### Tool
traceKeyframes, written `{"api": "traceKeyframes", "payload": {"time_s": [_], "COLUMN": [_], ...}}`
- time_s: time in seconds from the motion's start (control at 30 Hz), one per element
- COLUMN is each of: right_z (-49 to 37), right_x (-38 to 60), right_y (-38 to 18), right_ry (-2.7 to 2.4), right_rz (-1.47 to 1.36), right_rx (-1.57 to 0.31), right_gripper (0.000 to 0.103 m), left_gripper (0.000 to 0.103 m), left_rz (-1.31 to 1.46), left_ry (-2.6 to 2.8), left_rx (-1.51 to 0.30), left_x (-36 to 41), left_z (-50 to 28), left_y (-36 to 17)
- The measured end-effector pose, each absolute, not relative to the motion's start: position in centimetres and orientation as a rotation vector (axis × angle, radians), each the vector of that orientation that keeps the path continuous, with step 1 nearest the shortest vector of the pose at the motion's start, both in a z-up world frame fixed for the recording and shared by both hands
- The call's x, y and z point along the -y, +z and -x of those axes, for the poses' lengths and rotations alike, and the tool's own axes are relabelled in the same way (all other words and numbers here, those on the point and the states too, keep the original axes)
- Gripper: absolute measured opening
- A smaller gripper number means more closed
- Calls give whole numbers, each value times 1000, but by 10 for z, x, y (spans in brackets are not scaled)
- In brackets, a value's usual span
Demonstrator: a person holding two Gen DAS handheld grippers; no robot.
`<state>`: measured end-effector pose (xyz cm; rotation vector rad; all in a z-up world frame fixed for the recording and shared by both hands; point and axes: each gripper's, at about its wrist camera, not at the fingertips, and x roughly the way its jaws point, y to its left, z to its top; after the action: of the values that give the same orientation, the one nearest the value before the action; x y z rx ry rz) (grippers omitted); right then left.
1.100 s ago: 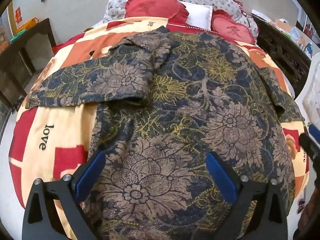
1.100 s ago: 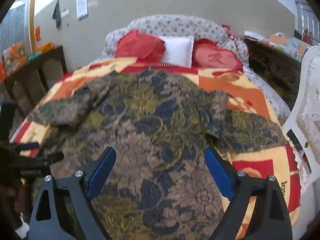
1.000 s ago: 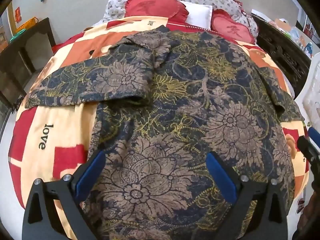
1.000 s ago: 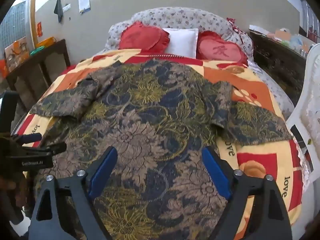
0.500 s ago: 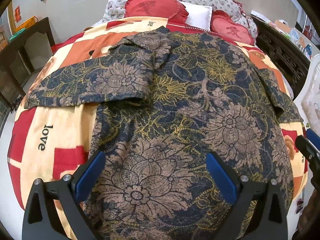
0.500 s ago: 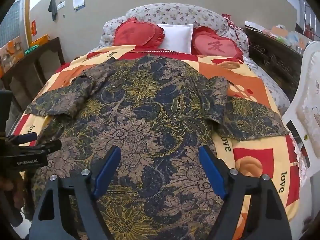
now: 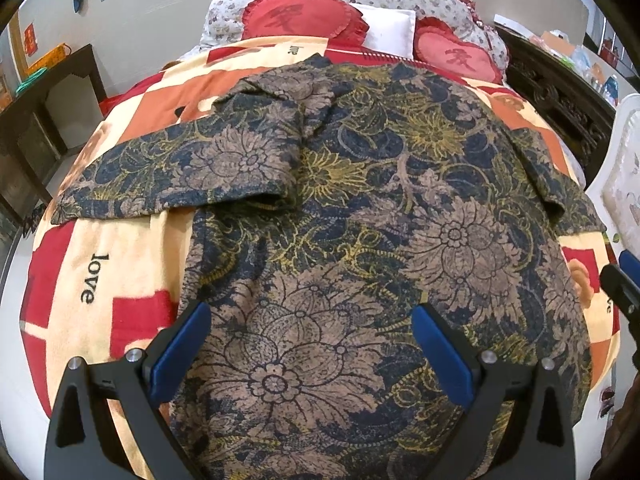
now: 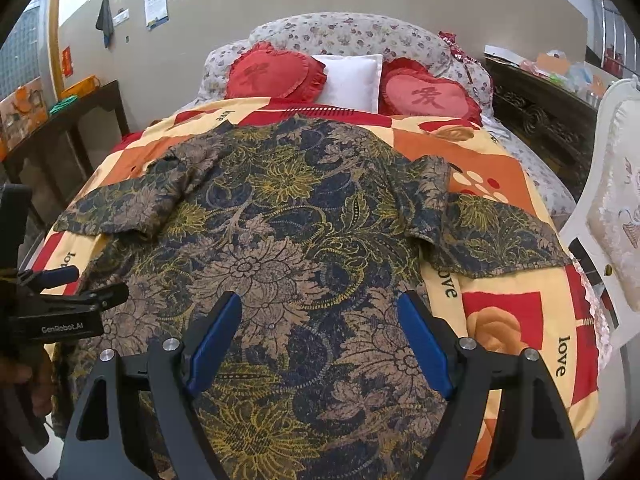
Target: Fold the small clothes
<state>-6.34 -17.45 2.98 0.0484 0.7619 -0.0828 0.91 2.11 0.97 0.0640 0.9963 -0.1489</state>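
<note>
left wrist view is showing the left gripper [image 7: 310, 344] hovering over the lower part of a dark floral shirt [image 7: 360, 208], its blue-padded jaws standing wide apart with nothing between them but the cloth lying underneath. the shirt is lying spread flat, back side up as far as can be told, on a bed covered by a red, orange and cream blanket [image 7: 104, 276] printed with the word "love". one short sleeve [image 7: 188, 172] is reaching out to the left across the blanket, and the other sleeve [image 8: 492, 232] is stretching to the right in the right wrist view. the right gripper [image 8: 320, 336] is hanging above the shirt's lower middle, its jaws likewise spread wide and gripping nothing. the right gripper is also peeking in at the right edge of the left wrist view [image 7: 620, 284], while the left gripper is showing at the left edge of the right wrist view [image 8: 68, 292], near the shirt's left side. two red heart-shaped cushions [image 8: 276, 74] and a white pillow [image 8: 350, 78] are resting at the head of the bed, and a white chair [image 8: 612, 216] is standing just beside the bed's right side.
</note>
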Motion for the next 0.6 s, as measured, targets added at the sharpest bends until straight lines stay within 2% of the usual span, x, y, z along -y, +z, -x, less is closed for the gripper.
{"api": "traceKeyframes", "payload": {"time_s": [0.6], "right_z": [51], "right_x": [185], "right_y": [19], "right_ry": [-78], "right_rz": [-64], "right_rx": [-777], "right_gripper": [73], "left_gripper": [103], "left_rz": [-37], "left_ry": [-166], "left_rx": [-1069], "left_x": [-25], "left_z": [-20], "left_y": [-15]}}
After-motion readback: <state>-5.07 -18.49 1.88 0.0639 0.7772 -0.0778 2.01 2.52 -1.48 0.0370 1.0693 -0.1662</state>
